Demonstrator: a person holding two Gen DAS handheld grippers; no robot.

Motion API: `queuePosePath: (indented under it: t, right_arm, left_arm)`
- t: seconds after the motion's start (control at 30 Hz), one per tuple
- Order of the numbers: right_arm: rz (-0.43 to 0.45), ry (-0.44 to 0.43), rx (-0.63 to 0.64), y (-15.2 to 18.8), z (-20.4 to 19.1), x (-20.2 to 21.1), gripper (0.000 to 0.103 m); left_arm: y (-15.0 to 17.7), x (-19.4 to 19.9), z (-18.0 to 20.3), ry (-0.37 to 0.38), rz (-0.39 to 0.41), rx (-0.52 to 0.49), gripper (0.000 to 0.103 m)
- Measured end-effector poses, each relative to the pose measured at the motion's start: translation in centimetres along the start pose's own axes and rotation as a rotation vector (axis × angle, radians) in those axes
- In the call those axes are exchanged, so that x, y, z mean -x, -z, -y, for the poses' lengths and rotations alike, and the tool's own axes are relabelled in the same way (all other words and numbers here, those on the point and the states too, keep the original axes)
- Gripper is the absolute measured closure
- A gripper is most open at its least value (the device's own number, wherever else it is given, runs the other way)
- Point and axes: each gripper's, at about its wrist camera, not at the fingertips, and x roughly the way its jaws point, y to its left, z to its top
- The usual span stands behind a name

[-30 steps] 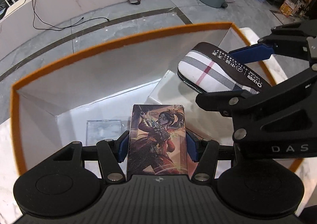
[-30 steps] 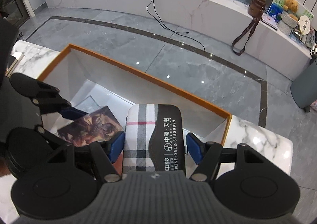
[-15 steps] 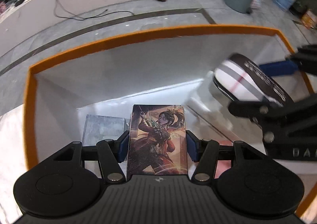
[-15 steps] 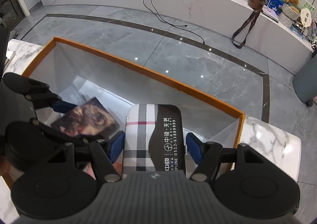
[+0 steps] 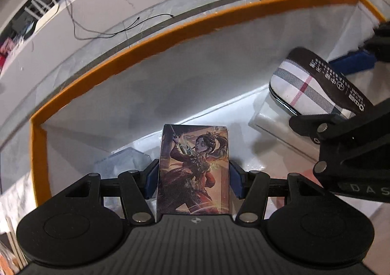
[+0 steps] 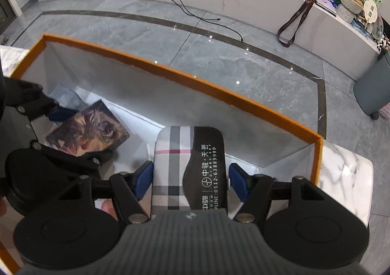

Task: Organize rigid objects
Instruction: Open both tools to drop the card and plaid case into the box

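Your left gripper [image 5: 193, 178] pinches the illustrated card box [image 5: 193, 167], your right gripper [image 6: 191, 177] the plaid case [image 6: 187, 167], both inside the orange-rimmed box [image 6: 219, 91] on the marble counter [image 6: 346, 175], grey tiled floor [image 6: 243, 60] beyond.

light: dim indoor | floor [image 6: 219, 60]: ceiling-light glare spots | edges: fisheye-bent, left view blurred

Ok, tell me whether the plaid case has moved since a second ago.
Yes. The plaid case, gripped by the right tongs, has sunk below the box's orange rim, deeper inside.
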Motion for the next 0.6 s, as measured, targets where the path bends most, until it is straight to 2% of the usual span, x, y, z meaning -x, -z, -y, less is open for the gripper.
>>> queuePosePath:
  t: [0.07, 0.2, 0.6]
  right_arm:
    - [-0.001, 0.01, 0.027, 0.3, -0.2, -0.4, 0.036]
    - [-0.001, -0.005, -0.002, 0.3, 0.0, -0.4, 0.036]
    - [-0.02, -0.005, 0.017, 0.0, -0.2, -0.1, 0.036]
  left_arm:
    - [0.2, -0.1, -0.1, -0.001, -0.002, 0.015, 0.032]
    - [0.3, -0.3, -0.9, 0.038, -0.003, 0.031, 0.032]
    - [-0.4, -0.5, -0.9, 0.055, -0.065, 0.008, 0.031]
